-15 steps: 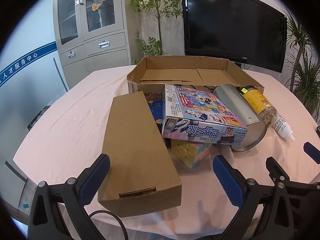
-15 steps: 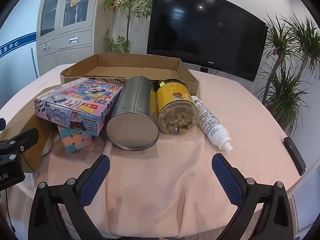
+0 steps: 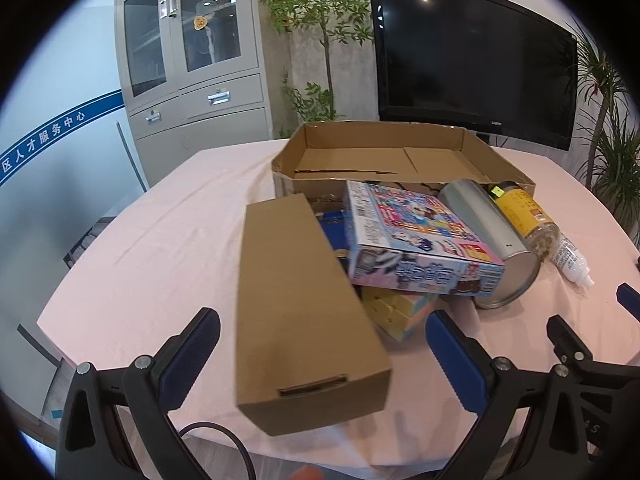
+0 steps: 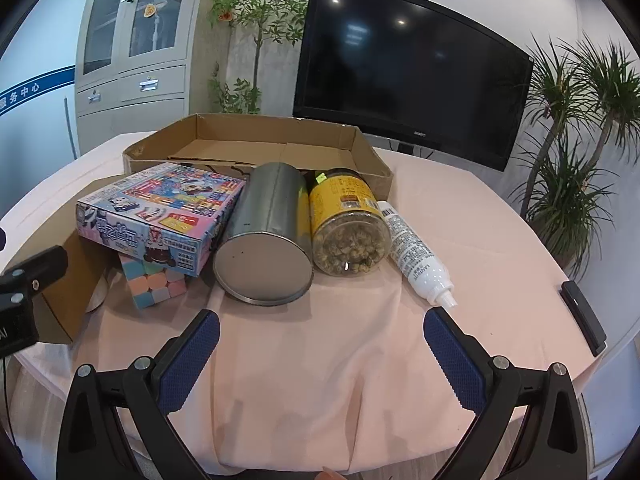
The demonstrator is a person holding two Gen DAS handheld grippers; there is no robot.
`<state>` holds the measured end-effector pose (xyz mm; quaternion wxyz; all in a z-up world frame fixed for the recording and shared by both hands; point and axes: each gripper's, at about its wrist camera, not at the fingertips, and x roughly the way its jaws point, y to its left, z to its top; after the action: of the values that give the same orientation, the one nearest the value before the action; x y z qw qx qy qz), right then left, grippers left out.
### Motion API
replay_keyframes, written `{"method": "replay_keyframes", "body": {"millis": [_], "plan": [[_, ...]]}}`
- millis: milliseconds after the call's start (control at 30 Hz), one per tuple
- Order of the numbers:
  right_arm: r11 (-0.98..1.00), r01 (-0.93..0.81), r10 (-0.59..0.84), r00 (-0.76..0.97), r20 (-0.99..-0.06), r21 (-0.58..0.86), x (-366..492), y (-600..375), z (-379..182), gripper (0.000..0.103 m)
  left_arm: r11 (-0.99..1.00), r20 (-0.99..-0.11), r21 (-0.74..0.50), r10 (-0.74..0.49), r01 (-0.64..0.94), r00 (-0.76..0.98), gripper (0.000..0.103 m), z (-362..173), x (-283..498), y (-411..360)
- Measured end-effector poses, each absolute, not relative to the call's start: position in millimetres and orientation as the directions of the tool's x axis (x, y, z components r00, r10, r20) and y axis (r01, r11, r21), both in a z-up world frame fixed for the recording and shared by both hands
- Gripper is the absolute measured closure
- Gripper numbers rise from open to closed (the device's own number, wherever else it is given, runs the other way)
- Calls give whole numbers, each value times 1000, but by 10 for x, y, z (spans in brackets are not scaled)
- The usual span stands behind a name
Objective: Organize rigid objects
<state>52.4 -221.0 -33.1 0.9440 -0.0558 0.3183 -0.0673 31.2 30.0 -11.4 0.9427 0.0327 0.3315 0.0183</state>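
Since every item is outside the open cardboard tray (image 3: pixel 384 152) at the upper centre of both frames, the task looks barely begun, and the first pick likely turns on which gripper faces which object. The left gripper (image 3: pixel 322 354) has its jaws spread wide with nothing pinched, and the long brown carton (image 3: pixel 300 312) lies directly between and just beyond its blue pads, long axis running from bottom centre up towards the tray, so the jaws straddle its narrow width. The right gripper (image 4: pixel 320 352) is equally spread and empty, over bare pink tablecloth (image 4: pixel 340 360); ahead of it in mid-frame lie the metal can (image 4: pixel 264 240), the yellow-labelled jar (image 4: pixel 348 224) touching it, and the white tube (image 4: pixel 414 252) just beside the jar, all on their sides with their long axes pointing roughly towards the camera. The left hand seems nearer the carton, the right nearer the can and jar.

The left view shows the carton's full length and its end flap; the right view shows only a corner of it at lower left, partly behind the other gripper. The right view shows the colourful game box (image 4: pixel 160 212) resting on the pastel puzzle cube (image 4: pixel 156 284), and a dark flat object (image 4: pixel 582 316) at the table's right edge, absent from the left view
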Motion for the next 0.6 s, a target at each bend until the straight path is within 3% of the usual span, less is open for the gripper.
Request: {"method": "replay_keyframes", "body": {"millis": [433,600], "plan": [[990,-46,-57,735,-676,-133,592,-2001,-407,0,1000,-677,-9,-9,4,736,1,-237,332,589],[972,-236,173,726,-666,-6,533,-1886,-344,1,993,-715,-117,-108,35,691,1,-300,340,798]]}}
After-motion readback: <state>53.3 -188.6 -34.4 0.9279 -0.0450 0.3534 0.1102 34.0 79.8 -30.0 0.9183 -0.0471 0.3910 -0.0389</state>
